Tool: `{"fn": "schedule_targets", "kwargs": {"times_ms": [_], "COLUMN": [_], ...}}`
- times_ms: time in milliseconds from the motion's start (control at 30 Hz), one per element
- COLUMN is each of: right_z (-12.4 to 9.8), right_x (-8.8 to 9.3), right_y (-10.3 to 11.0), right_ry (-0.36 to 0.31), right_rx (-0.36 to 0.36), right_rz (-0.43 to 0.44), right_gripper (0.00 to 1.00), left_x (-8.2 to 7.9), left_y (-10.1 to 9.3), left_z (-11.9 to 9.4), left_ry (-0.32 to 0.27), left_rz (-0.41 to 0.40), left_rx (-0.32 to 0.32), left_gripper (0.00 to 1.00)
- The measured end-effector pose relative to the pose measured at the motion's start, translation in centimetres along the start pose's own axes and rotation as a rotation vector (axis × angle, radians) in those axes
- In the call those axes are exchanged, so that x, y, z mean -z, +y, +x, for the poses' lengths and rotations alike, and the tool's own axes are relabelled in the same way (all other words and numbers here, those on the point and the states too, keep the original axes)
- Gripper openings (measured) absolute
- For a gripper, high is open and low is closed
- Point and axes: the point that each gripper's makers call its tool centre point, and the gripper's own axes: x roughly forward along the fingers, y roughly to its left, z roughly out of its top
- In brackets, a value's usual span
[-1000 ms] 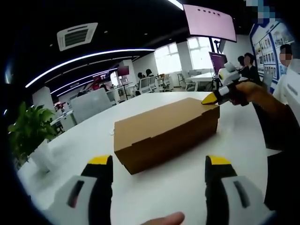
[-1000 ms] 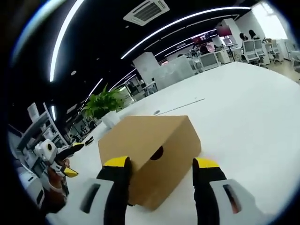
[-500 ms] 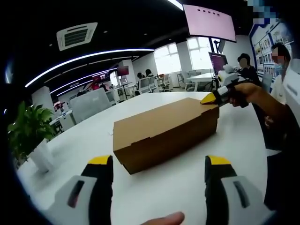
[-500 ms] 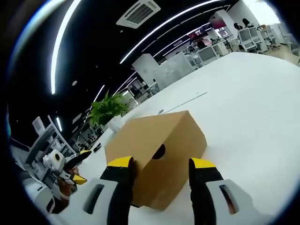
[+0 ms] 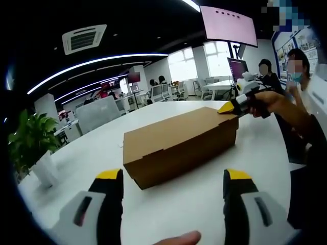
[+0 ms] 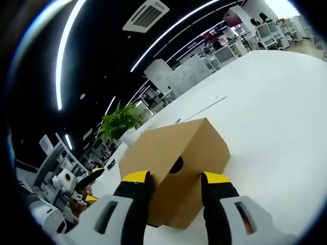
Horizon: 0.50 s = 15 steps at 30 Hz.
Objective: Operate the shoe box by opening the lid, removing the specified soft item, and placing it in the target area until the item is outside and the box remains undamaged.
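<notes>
resting on the white table (image 5: 194, 204), the closed cardboard box (image 5: 179, 143) lies ahead of my left claw (image 5: 173, 191), jaws wide. my right claw (image 6: 173, 178), jaws apart, straddles the box's end beside its round hole (image 6: 177, 165).

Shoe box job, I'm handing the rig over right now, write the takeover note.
Right gripper: fingers apart, straddling the top corner at the end of the shoe box, near its round finger hole; no clear grip.
Left gripper: fingers open, holding nothing, short of the box's long side.
Shoe box: closed, resting on the white table, no visible damage.
Done: only the approach to the box.
Left: lift the lid, take out the soft item, which is hidden inside, and place it in the target area.
</notes>
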Motion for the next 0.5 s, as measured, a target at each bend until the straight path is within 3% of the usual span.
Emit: {"fn": "schedule_targets", "kwargs": {"times_ms": [200, 500], "right_z": [0.17, 0.33], "right_x": [0.10, 0.06], "right_y": [0.06, -0.02], "right_ry": [0.021, 0.111], "right_rx": [-0.015, -0.020], "right_rz": [0.039, 0.081], "right_gripper": [0.38, 0.37], "left_x": [-0.06, -0.74], "left_y": [-0.05, -0.59], "left_z": [-0.03, 0.11], "left_ry": [-0.003, -0.025], "left_rz": [0.000, 0.000], "left_rx": [0.002, 0.026], "left_gripper": [0.83, 0.83]}}
